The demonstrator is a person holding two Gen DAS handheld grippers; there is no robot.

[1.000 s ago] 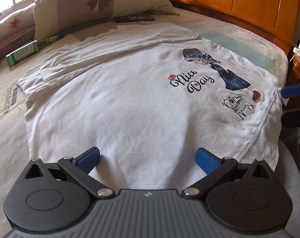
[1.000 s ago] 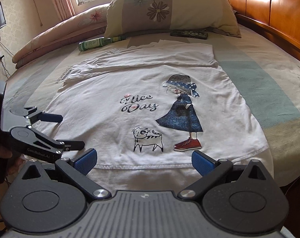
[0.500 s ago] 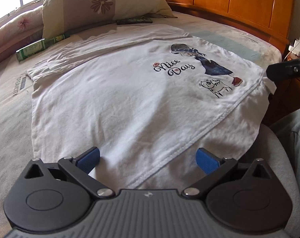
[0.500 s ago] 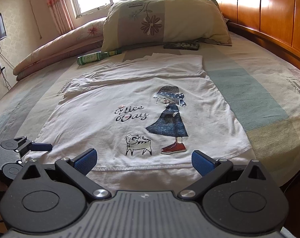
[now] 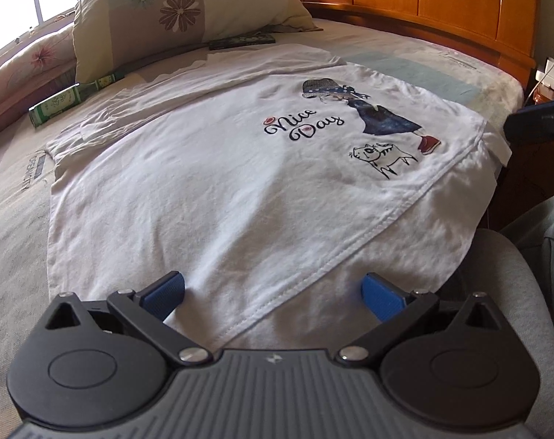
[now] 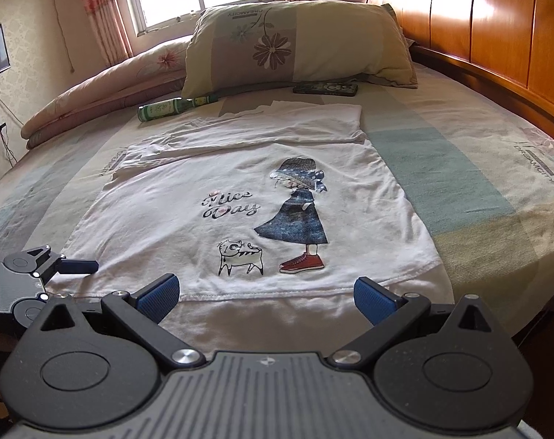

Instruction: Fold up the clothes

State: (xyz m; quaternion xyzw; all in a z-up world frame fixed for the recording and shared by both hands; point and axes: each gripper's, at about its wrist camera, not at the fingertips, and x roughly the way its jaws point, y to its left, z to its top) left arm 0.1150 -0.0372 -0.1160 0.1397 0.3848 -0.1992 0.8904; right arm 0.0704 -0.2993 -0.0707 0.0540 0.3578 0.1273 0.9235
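A white T-shirt [image 5: 211, 190] [image 6: 189, 186] printed with "Nice Day", a girl and a cat lies spread flat on the bed, its hem at the near edge and its top part folded over at the far end. My left gripper [image 5: 273, 294] hovers open just over the hem's left portion, nothing between its blue pads. Open too, my right gripper [image 6: 266, 298] hangs above the hem's right portion. The left gripper [image 6: 62, 274] also shows at the left edge of the right wrist view, and part of the right gripper [image 5: 536, 124] at the right edge of the left wrist view.
A flowered pillow [image 6: 295, 44] and rolled quilt [image 6: 104, 91] lie at the far end, with a green bottle [image 6: 174, 108] and a dark flat case [image 6: 326, 89] near them. The wooden headboard [image 6: 496, 29] runs along the right. A person's grey trouser leg [image 5: 540, 241] is at the bed's near corner.
Both grippers have drawn back from the shirt toward the hem and risen a little, staying open. The shirt has not moved.
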